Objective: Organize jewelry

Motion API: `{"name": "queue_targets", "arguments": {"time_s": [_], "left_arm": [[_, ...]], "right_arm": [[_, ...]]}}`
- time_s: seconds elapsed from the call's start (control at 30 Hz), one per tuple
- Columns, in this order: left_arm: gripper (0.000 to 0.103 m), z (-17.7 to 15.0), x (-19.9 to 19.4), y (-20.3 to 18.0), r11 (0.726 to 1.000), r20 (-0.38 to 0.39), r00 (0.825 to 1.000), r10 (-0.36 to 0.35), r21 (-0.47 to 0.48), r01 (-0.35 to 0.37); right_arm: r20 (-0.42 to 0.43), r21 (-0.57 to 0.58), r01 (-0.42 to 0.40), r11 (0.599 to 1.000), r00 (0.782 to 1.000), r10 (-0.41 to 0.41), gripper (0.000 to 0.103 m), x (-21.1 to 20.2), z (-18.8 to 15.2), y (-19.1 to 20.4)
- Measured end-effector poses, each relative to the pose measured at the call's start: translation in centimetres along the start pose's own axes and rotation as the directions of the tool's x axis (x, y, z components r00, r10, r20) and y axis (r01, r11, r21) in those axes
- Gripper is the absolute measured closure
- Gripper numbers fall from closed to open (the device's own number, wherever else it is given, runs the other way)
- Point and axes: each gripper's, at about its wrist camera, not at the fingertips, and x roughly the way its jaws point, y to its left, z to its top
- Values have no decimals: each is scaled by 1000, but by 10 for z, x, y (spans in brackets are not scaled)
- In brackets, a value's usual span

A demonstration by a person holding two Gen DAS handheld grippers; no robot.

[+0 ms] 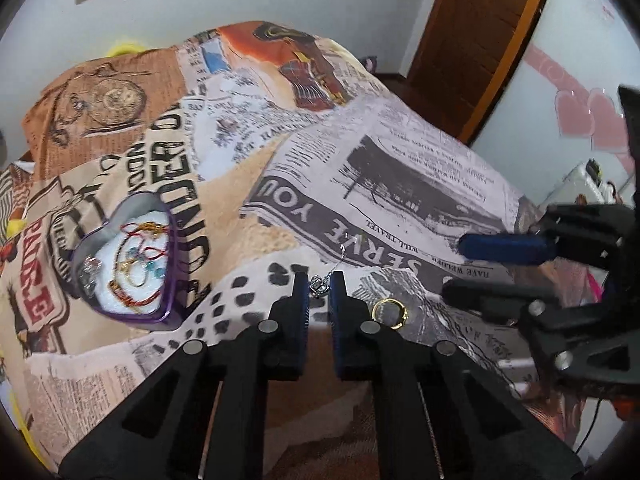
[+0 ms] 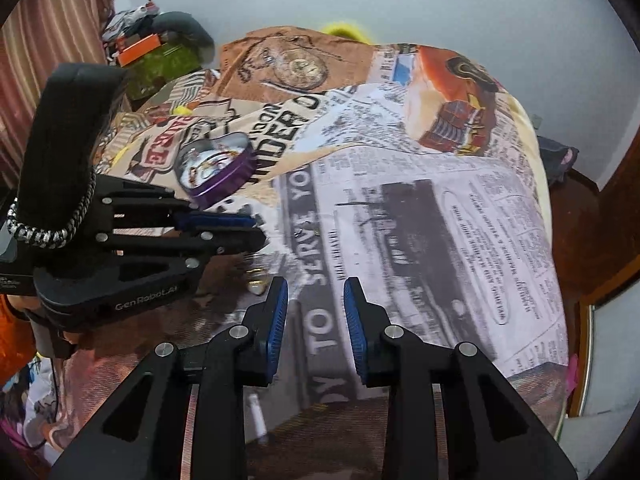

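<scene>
- Left wrist view: the left gripper (image 1: 319,287) has its fingers (image 1: 299,292) drawn together on a small silver crown pendant (image 1: 318,286), which sits pinched at the very tips, with its fine chain (image 1: 339,256) trailing away from the tips across the newsprint-patterned bedspread (image 1: 400,168).
- Only the pendant is caught; the chain's long axis runs forward and slightly right of the fingers, so I judge it will drag behind when the pendant is lifted.
- Just to the right of the same fingers lies a gold ring (image 1: 390,313), flat on the bedspread and loose, touching neither gripper.
- Further out to the left sits the heart-shaped purple tin (image 1: 170,276), open, white-lined, already holding a tangle of red-and-gold pieces and rings; the carry goes leftward, and the left gripper is clearly the nearer of the two.
- Right wrist view: the right gripper (image 2: 316,300) hangs over the bedspread (image 2: 460,220) with its blue-padded fingers (image 2: 280,312) apart and nothing between them.
- From there the gold ring (image 2: 256,280) lies just left of its tips, between the two grippers, so it looks like the natural pick for the right gripper.
- The tin (image 2: 224,184) is well beyond, past the left gripper (image 2: 256,228).
</scene>
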Motion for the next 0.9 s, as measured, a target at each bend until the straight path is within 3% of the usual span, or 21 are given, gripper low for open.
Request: {"name": "queue_targets", "arguments": {"time_s": [0.23, 0.47, 0.53, 0.9], "left_arm": [[94, -13, -29, 14, 999, 50, 999, 20, -34, -18], [95, -27, -47, 20, 999, 73, 997, 33, -34, -31], [95, -30, -51, 21, 999, 80, 996, 42, -32, -39], [95, -27, -78, 34, 997, 149, 987, 62, -60, -54]], "right_arm": [[-30, -38, -49, 998, 998, 48, 77, 12, 2, 23], [-52, -78, -30, 996, 998, 26, 77, 29, 0, 35], [-54, -82, -41, 996, 998, 36, 86, 30, 1, 35], [-42, -91, -22, 996, 999, 18, 87, 24, 9, 42]]}}
